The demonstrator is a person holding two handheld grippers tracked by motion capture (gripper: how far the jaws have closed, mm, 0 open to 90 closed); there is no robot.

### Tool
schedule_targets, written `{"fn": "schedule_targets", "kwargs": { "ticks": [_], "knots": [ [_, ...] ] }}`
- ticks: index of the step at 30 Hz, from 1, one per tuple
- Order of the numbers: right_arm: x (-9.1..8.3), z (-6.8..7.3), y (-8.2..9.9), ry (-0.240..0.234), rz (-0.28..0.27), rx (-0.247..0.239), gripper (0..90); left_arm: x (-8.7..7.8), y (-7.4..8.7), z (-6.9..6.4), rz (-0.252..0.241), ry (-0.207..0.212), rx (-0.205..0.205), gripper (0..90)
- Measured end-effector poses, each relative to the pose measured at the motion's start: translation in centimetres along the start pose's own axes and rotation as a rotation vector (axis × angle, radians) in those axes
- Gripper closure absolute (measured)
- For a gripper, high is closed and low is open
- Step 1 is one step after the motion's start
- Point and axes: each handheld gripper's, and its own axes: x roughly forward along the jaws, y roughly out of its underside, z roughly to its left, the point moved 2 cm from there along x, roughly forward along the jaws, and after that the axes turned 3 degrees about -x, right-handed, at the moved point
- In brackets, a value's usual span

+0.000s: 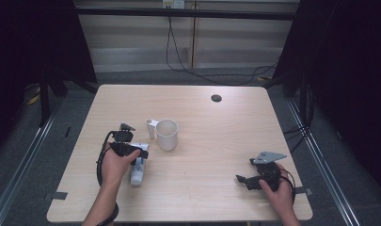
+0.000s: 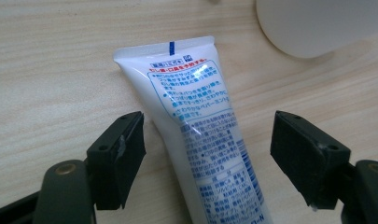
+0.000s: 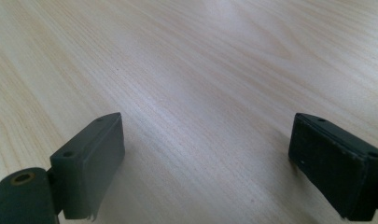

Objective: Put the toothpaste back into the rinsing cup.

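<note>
Pale wood grain covers the bench (image 1: 216, 136), where a white tube (image 2: 200, 135) of paste lies flat just near a white mug (image 1: 167, 134). Judging by this, the pickup has barely begun: the tube is framed but not yet lifted, and grasping and carrying are left. The left claw (image 2: 207, 154) straddles the tube, jaws wide, pads clear of its sides, so nothing is held. The right claw (image 3: 205, 163) rests well apart near the bench's right corner, spread wide over bare wood.
</note>
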Motion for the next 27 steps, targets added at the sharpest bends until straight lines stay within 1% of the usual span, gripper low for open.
{"fn": "schedule_targets", "kwargs": {
  "ticks": [4,6,9,10,13,14,15,16,17,22,24,26,27],
  "knots": [
    [0.0,0.0,0.0,0.0,0.0,0.0,10.2,0.4,-0.1,0.0,-0.003,-0.006,0.003,26.5],
    [0.0,0.0,0.0,0.0,0.001,0.001,10.2,0.7,-0.1,-0.1,0.004,-0.013,-0.002,27.1],
    [0.0,0.0,0.0,0.0,0.0,0.0,10.2,0.8,-0.1,0.0,0.006,-0.018,0.0,28.2],
    [0.0,0.0,0.0,-0.002,0.0,0.001,10.2,0.9,-0.1,0.0,0.006,-0.026,-0.012,29.2],
    [0.0,0.0,0.0,-0.002,-0.001,0.001,10.2,0.9,-0.1,0.1,0.011,-0.031,-0.018,33.8],
    [0.0,0.0,0.0,-0.002,-0.001,0.0,10.2,1.1,0.0,0.2,0.017,-0.028,-0.026,35.6],
    [0.0,0.0,0.0,0.0,0.001,0.001,10.2,1.1,0.0,0.2,0.017,-0.028,-0.026,36.0],
    [0.0,0.0,0.0,0.0,0.001,0.001,10.2,1.1,-0.1,0.2,0.012,-0.034,-0.04,37.2],
    [0.0,0.0,0.0,0.0,0.001,0.001,10.2,1.1,-0.1,0.2,0.012,-0.034,-0.04,37.6],
    [0.0,0.0,0.0,-0.002,-0.001,0.001,10.2,1.1,-0.2,0.0,0.026,-0.04,-0.066,39.3],
    [0.0,0.0,0.0,-0.002,0.0,0.001,10.2,1.1,-0.2,-0.2,0.039,-0.04,-0.068,43.4],
    [0.0,0.0,0.0,-0.002,-0.001,0.0,10.2,1.1,-0.3,-0.3,0.041,-0.039,-0.068,44.7],
    [0.0,0.0,0.0,-0.002,-0.001,0.0,10.2,1.1,-0.3,-0.4,0.042,-0.036,-0.068,47.3]
  ]
}}
